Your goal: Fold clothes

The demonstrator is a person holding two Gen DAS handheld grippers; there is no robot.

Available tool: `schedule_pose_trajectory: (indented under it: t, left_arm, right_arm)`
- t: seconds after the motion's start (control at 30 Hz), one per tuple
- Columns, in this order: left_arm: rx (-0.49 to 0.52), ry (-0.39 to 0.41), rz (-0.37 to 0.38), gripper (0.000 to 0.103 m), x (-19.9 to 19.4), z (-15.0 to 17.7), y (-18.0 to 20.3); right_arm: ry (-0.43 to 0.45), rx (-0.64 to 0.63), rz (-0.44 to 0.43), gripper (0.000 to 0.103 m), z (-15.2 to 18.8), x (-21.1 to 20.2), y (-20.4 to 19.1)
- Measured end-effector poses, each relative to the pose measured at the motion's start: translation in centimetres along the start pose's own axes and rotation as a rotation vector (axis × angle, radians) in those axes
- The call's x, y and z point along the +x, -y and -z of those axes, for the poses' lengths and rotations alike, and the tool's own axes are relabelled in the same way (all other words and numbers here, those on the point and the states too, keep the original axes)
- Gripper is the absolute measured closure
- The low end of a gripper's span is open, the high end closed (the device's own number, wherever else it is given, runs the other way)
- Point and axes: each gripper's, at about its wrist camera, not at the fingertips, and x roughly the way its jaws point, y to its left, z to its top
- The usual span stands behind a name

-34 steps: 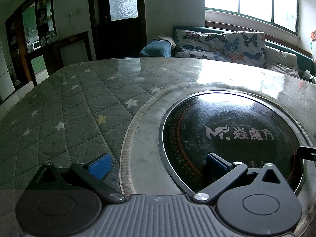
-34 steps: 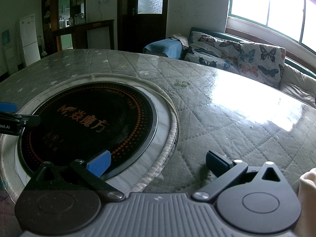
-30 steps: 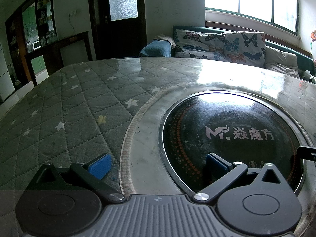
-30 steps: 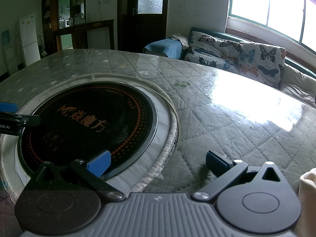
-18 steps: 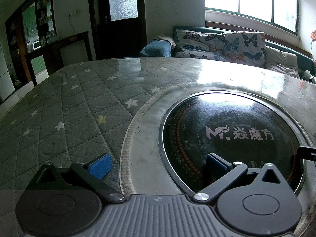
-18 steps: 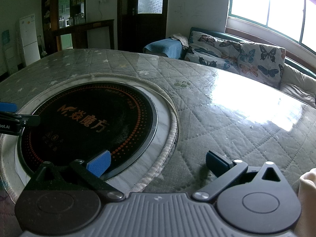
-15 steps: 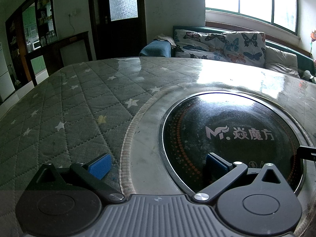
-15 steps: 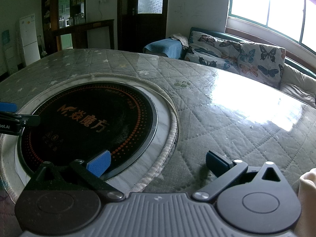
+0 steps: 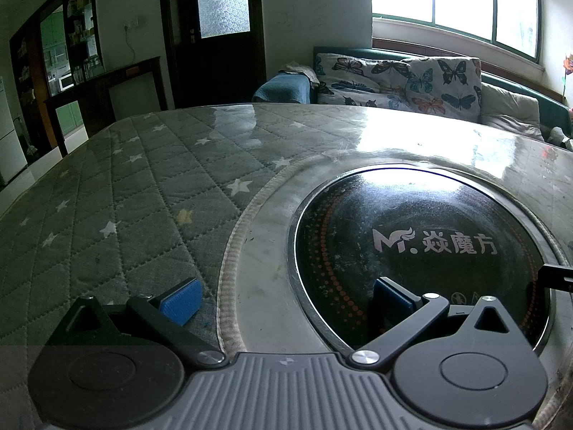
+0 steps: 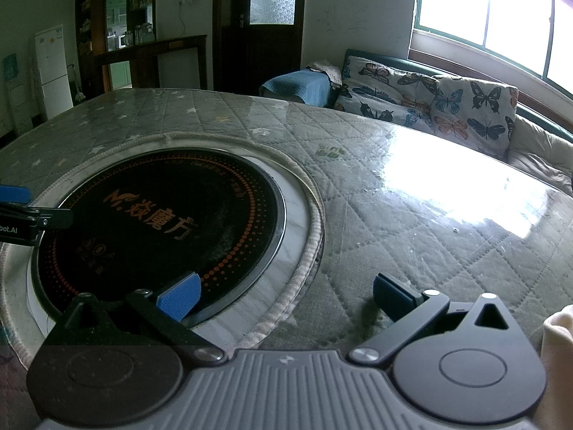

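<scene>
A cream-coloured piece of cloth (image 10: 558, 354) shows only at the right edge of the right wrist view, just right of my right gripper; most of it is out of frame. My left gripper (image 9: 286, 295) is open and empty, low over the table, straddling the rim of the black induction cooktop (image 9: 412, 251). My right gripper (image 10: 286, 295) is open and empty, low over the cooktop's right rim. The left gripper's fingers (image 10: 21, 211) show at the left edge of the right wrist view.
The round table carries a quilted grey star-print cover (image 9: 125, 197) under clear plastic, with the cooktop (image 10: 161, 222) set in its middle. A sofa with butterfly cushions (image 9: 412, 79) stands behind the table under a window. A dark door (image 10: 258, 28) and shelves are at the back.
</scene>
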Motion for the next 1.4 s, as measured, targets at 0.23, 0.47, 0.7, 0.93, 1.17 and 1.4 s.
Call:
schedule_pose_trajectory:
  t: [0.23,0.47,0.7,0.93,1.17,1.4]
  left_arm:
    - [0.0,0.0,0.0,0.0,0.0,0.01,0.03]
    - [0.0,0.0,0.0,0.0,0.0,0.02,0.04]
    - [0.0,0.0,0.0,0.0,0.01,0.02,0.04]
    - [0.0,0.0,0.0,0.0,0.05,0.08,0.12]
    - [0.0,0.0,0.0,0.0,0.04,0.08,0.12]
    - [0.0,0.0,0.0,0.0,0.03,0.08,0.13]
  right_arm:
    - [0.0,0.0,0.0,0.0,0.0,0.08,-0.01]
    - [0.0,-0.001,0.001,0.0,-0.02,0.1,-0.07]
    - [0.0,0.001,0.0,0.0,-0.03,0.09,-0.11]
    - [-0.002,0.001,0.0,0.0,-0.05,0.14,-0.15]
    - [-0.005,0.007,0.002,0.0,-0.11,0.1,-0.24]
    - [-0.004,0.006,0.003,0.0,-0.13,0.23,-0.4]
